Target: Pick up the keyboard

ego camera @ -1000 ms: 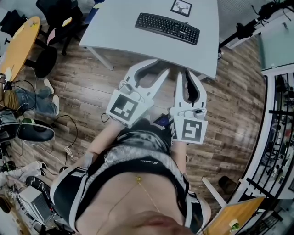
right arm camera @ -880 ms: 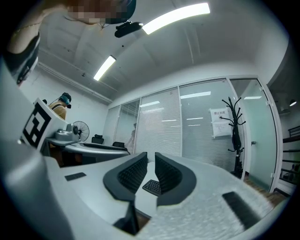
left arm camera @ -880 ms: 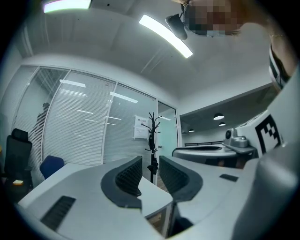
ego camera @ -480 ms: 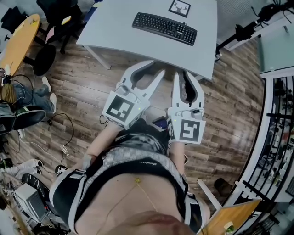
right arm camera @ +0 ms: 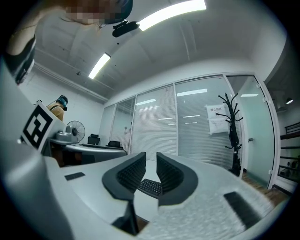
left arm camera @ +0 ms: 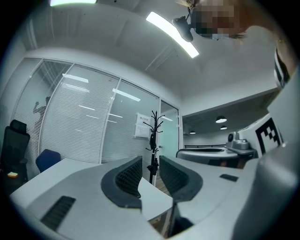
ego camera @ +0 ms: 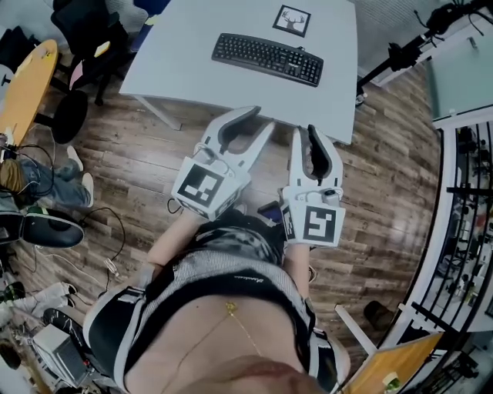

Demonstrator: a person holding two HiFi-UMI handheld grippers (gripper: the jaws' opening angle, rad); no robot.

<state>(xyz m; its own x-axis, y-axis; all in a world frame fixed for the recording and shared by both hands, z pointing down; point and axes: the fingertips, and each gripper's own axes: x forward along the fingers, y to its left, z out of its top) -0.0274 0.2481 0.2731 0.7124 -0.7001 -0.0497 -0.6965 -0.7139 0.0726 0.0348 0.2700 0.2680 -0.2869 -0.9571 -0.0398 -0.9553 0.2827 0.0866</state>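
Note:
A black keyboard [ego camera: 266, 59] lies flat on the white table [ego camera: 185, 69], toward its far side. Both grippers hang in the air over the wooden floor, short of the table's near edge. My left gripper [ego camera: 264, 118] points at the table, jaws apart and empty; the left gripper view shows the table's corner [left arm camera: 157, 202] past its jaws. My right gripper [ego camera: 304, 131] has just been opening its jaws, which hold nothing. In the right gripper view the keyboard [right arm camera: 151, 186] shows far off through the gap of the right gripper [right arm camera: 151, 163].
A framed deer picture [ego camera: 292, 21] lies on the table behind the keyboard. A black office chair [ego camera: 86, 42] and a wooden round table [ego camera: 27, 81] stand at the left, with shoes and cables on the floor. A coat stand [left arm camera: 153, 136] and glass partitions are beyond.
Both grippers have moved forward toward the table's near edge. The table and keyboard have shifted left and up in the head view. The right jaws stand slightly wider.

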